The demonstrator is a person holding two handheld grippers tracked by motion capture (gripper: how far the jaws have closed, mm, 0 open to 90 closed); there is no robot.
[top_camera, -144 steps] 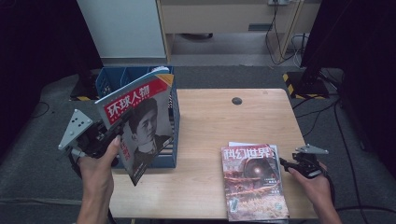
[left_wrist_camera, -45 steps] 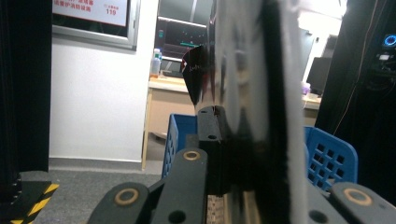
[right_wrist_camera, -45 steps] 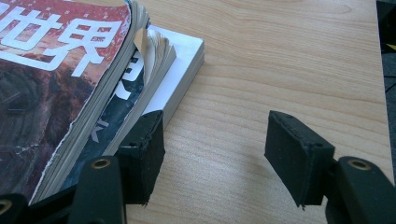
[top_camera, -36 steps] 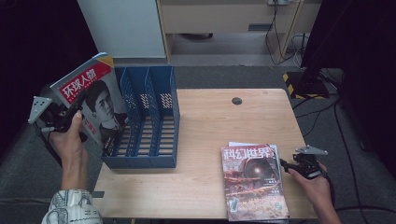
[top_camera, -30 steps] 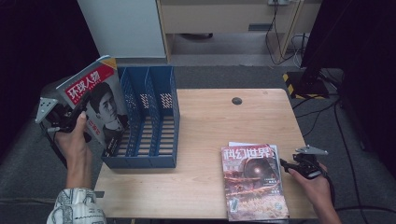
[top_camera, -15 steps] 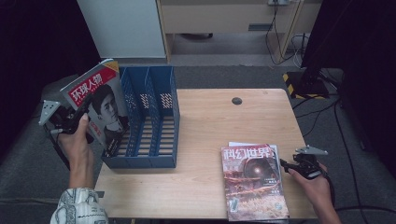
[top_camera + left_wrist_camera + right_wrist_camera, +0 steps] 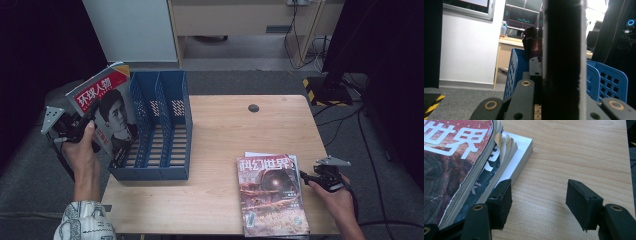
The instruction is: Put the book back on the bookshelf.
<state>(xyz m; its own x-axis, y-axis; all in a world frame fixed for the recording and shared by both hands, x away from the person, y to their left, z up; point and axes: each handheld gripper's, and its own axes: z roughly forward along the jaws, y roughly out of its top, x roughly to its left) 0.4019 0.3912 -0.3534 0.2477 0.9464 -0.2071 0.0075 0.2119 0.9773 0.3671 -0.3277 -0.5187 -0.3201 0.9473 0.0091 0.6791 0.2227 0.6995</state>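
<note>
Step in hand: filing magazine (image 7: 106,114) into blue file rack (image 7: 159,131). Left gripper (image 7: 75,129) clenched on magazine, held upright just left of rack. Next: carry rightward over slot, lower spine-first. Right gripper (image 7: 537,202) released, empty, beside magazine stack (image 7: 272,194) on desk (image 7: 235,127).

Your left tongs (image 7: 82,131) now hold the red-banner magazine (image 7: 106,112) at the left wall of the blue file rack (image 7: 159,131), its lower edge down at the rack's left slot. A few seconds back you had it tilted across the rack's front; then you swung it well out to the left, clear of the desk (image 7: 225,130). Over the last second it comes back rightward, stands more upright, and closes up against the rack.
</note>
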